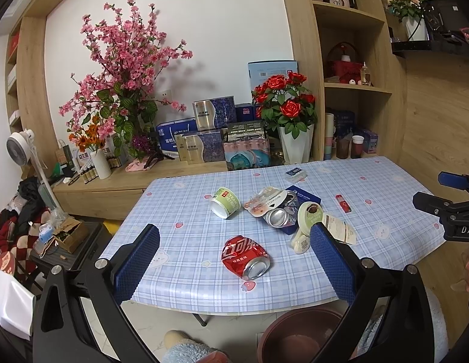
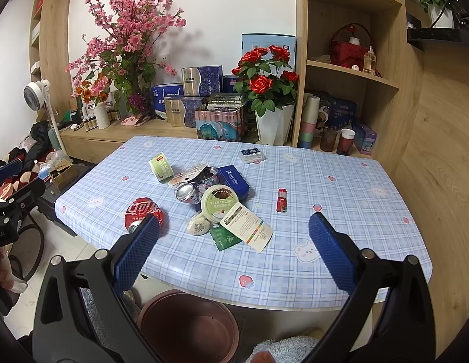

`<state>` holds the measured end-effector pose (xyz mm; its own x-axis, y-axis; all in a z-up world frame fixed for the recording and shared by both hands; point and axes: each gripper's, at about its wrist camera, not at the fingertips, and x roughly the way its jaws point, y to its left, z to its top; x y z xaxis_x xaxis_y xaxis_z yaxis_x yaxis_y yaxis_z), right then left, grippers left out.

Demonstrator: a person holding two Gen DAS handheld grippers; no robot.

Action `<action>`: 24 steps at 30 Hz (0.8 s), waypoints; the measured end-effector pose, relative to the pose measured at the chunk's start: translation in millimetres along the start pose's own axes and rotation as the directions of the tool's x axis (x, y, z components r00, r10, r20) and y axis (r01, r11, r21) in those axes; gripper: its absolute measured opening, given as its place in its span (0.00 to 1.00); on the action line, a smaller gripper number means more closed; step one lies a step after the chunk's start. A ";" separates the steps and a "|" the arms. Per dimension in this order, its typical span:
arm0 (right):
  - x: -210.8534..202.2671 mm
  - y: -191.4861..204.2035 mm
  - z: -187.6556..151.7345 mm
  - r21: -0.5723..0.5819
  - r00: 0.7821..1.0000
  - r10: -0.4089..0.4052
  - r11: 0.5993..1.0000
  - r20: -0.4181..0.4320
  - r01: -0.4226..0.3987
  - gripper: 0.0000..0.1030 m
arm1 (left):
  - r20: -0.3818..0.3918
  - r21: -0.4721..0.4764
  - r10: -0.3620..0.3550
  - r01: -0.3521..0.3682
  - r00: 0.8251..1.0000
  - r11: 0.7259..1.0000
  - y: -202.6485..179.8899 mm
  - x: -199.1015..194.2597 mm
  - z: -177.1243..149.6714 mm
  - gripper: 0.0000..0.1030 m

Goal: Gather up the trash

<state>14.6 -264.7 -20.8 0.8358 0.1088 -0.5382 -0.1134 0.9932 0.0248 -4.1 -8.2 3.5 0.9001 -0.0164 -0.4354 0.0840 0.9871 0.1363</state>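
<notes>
Red can partly hidden behind finger in right view. Brown bin cut by bottom edge, under desk. Silver can half buried in pile.

yogurt lid — "YEAH YOGURT", gripper — "DAS"

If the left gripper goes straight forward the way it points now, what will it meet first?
Most likely the crushed red cola can, which lies on the table between the open fingers of the left gripper, close to the centre line. Depth is hard to judge in this fisheye view, so it might pass just above the can.
</notes>
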 end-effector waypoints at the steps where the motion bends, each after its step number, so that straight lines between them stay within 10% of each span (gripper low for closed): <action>1: 0.1 -0.2 -0.2 0.000 1.000 0.000 1.000 0.000 0.000 0.95 | -0.001 0.000 0.000 0.000 1.000 1.000 0.1 0.0 0.7 0.95; 24: 7.0 1.3 -8.8 0.007 1.000 -0.006 1.000 -0.022 0.006 0.95 | -0.003 -0.002 -0.027 0.027 1.000 1.000 0.2 9.8 -13.0 0.95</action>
<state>15.6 -263.0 -31.9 0.8242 0.1017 -0.5570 -0.1042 0.9942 0.0273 -0.8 -6.1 -12.3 0.8962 -0.0423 -0.4416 0.1073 0.9866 0.1232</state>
